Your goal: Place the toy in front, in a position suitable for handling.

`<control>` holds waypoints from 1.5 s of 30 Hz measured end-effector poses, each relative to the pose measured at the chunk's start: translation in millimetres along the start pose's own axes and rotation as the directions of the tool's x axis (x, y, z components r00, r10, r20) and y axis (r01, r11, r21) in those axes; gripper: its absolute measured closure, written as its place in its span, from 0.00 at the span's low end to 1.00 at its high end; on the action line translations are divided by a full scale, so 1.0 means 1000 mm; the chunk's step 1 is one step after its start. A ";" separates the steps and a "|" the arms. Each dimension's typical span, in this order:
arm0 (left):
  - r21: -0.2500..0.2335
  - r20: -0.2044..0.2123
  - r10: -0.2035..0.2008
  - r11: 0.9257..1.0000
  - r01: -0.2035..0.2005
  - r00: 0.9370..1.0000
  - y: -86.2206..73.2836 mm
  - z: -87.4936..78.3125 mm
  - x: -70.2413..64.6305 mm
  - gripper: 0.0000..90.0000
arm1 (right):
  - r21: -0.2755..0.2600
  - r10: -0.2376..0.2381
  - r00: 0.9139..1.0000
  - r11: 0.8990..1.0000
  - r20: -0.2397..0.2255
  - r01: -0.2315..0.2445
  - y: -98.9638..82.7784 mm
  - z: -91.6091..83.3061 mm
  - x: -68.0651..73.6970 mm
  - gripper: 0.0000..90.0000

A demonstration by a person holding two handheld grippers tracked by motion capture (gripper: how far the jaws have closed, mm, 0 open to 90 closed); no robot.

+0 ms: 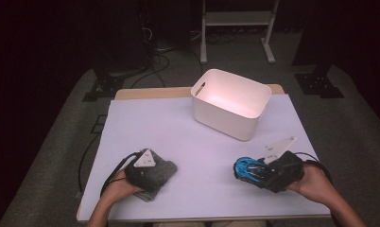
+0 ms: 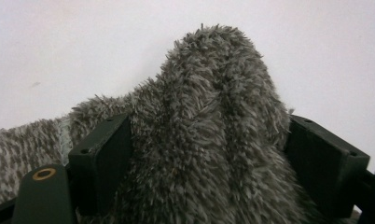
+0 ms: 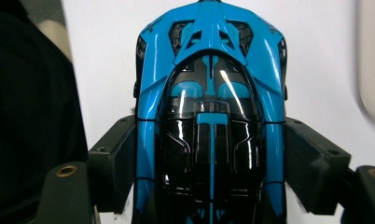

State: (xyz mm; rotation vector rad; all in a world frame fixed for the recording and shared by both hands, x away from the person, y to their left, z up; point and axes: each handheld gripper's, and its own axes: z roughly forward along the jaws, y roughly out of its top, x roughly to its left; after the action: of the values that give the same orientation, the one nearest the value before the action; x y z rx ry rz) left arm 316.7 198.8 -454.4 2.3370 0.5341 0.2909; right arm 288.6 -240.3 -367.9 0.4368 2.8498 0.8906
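- High view: a person is working two hand-held grippers at a white-covered table (image 1: 188, 137). The left gripper (image 1: 156, 171) is resting low on a grey fuzzy cloth (image 1: 165, 171) lying under and just ahead of its jaws. The right gripper (image 1: 254, 171) is carrying a blue toy car (image 1: 247, 168) clear of the table, with a white bin (image 1: 230, 103) standing well ahead of it and slightly to its left.
- Left gripper view: the jaws are pressing on either side of a raised fold of the cloth (image 2: 209, 130), which is bulging up between them.
- Right gripper view: the jaws are clamping both flanks of the car (image 3: 211, 116), its length running straight out ahead along them; the bin's edge (image 3: 372, 60) is showing ahead to the right.
- Judged step: both items are gripped, seemingly for dropping into the bin. The next move is calling for carrying the car forward over the rim before releasing.
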 end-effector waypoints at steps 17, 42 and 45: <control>-0.003 0.009 0.003 1.000 -0.003 1.000 -0.001 0.000 0.001 0.20 | 0.093 -0.194 0.961 0.972 -0.199 0.215 0.090 0.114 0.015 0.30; -0.006 0.014 0.001 1.000 -0.001 1.000 -0.001 -0.001 0.002 0.20 | -0.021 -0.120 0.965 0.993 -0.234 0.119 0.071 0.122 0.010 0.19; -0.005 0.017 0.000 1.000 0.000 1.000 -0.001 -0.001 0.002 0.19 | -0.028 -0.099 0.969 0.995 -0.227 0.095 0.064 0.113 0.008 0.19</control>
State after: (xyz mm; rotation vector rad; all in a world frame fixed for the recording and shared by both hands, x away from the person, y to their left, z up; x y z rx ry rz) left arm 317.9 201.0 -454.5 2.3331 0.5244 0.2715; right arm 318.6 -126.9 -424.3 0.2011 3.0347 1.0058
